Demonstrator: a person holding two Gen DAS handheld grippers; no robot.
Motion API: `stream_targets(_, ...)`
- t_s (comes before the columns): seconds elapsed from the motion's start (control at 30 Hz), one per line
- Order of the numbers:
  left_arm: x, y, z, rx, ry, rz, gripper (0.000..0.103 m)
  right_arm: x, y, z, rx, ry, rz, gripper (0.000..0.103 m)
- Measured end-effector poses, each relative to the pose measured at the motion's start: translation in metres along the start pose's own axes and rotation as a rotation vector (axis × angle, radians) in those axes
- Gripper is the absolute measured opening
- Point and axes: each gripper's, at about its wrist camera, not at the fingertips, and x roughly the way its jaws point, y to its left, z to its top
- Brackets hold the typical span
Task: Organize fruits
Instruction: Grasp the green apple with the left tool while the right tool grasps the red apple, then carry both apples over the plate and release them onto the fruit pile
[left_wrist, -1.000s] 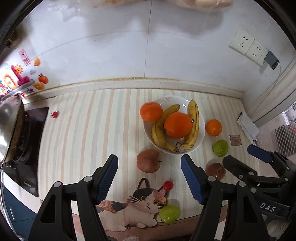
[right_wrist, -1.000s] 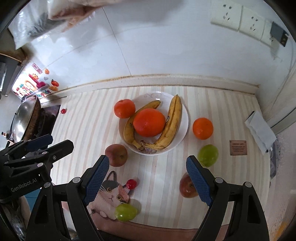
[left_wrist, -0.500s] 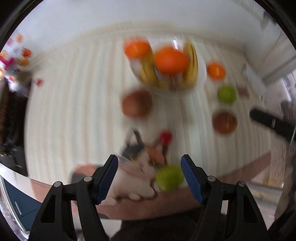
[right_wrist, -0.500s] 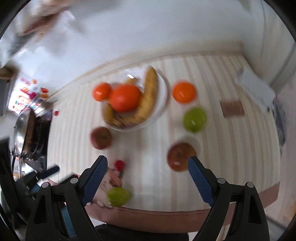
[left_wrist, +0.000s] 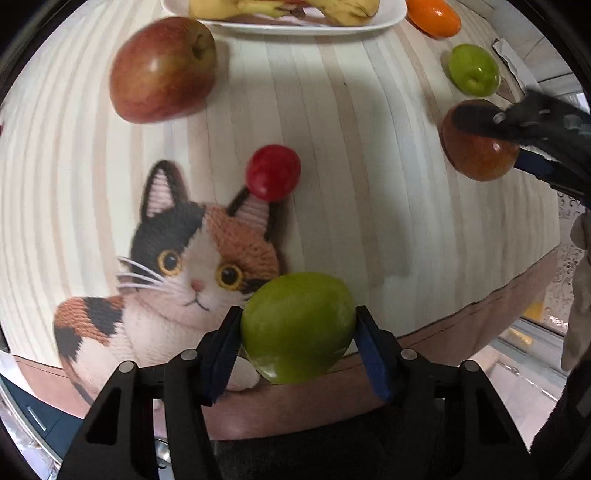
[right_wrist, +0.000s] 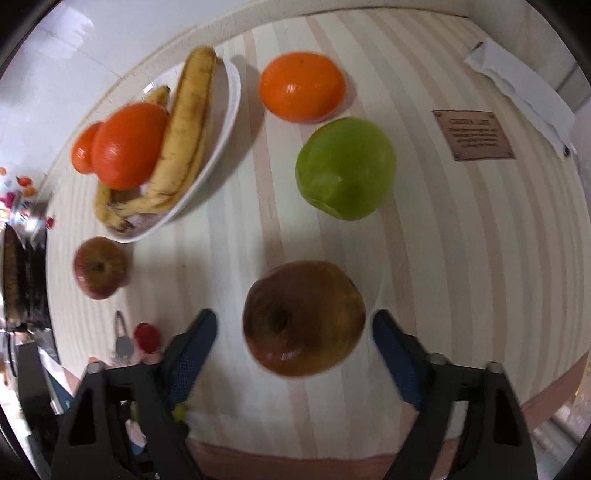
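Note:
A green fruit (left_wrist: 297, 328) lies at the counter's front edge on the cat-print mat (left_wrist: 177, 266). My left gripper (left_wrist: 297, 314) points down over it, its jaws closing, and both blue pads touch the fruit's sides. In the right wrist view a brown-red apple (right_wrist: 304, 321) sits between the pads of my right gripper (right_wrist: 294, 317). Its jaws are closing too, with a small gap left on each side. The left wrist view shows that apple (left_wrist: 476, 147) at the right, straddled by the other gripper's black fingers (left_wrist: 480, 120).
A white plate (right_wrist: 229, 122) holds bananas and an orange. Loose on the striped counter lie a red apple (left_wrist: 162, 70), a small red fruit (left_wrist: 273, 171), a second green fruit (right_wrist: 345, 168) and an orange (right_wrist: 301, 86). A brown plaque (right_wrist: 472, 134) and white paper (right_wrist: 521, 85) lie far right; a stove (right_wrist: 22, 277) is left.
Both grippers have dropped close to the counter and tipped downward. The left now straddles the green fruit, the right the brown-red apple, and both pairs of jaws stand narrower.

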Motion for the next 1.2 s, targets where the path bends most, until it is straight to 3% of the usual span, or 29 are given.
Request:
stream_targets(0.13,-0.007,0.018,0.003,-0.043,-0.038,0.049,0.057,0.001,0.007,-0.002,-0.043,-0.009,0.002,0.070)
stream_targets(0.27,-0.015,0.041,0.009,-0.110,-0.063,0.071,0.057,0.006,0.030,-0.026,-0.120,0.057,0.056,0.070)
stream_targets(0.37,-0.016,0.055,0.011,-0.158,-0.064,0.057,0.057,0.014,0.047,-0.046,-0.172,0.099,0.069,0.070)
stream_targets(0.5,-0.014,0.063,0.009,-0.177,-0.059,0.030,0.058,0.013,0.061,-0.059,-0.208,0.074,0.027,0.070)
stream_targets(0.93,-0.010,0.078,0.023,-0.179,-0.061,0.035,0.058,0.021,0.054,-0.049,-0.175,0.093,0.043,0.070)
stream_targets(1.07,-0.030,0.068,0.019,-0.160,-0.103,0.018,0.058,0.013,0.051,-0.046,-0.157,0.076,0.077,0.070)
stream_targets(1.2,-0.074,0.056,0.028,-0.129,-0.178,-0.031,0.058,-0.012,0.048,-0.030,-0.133,0.030,0.131,0.070)
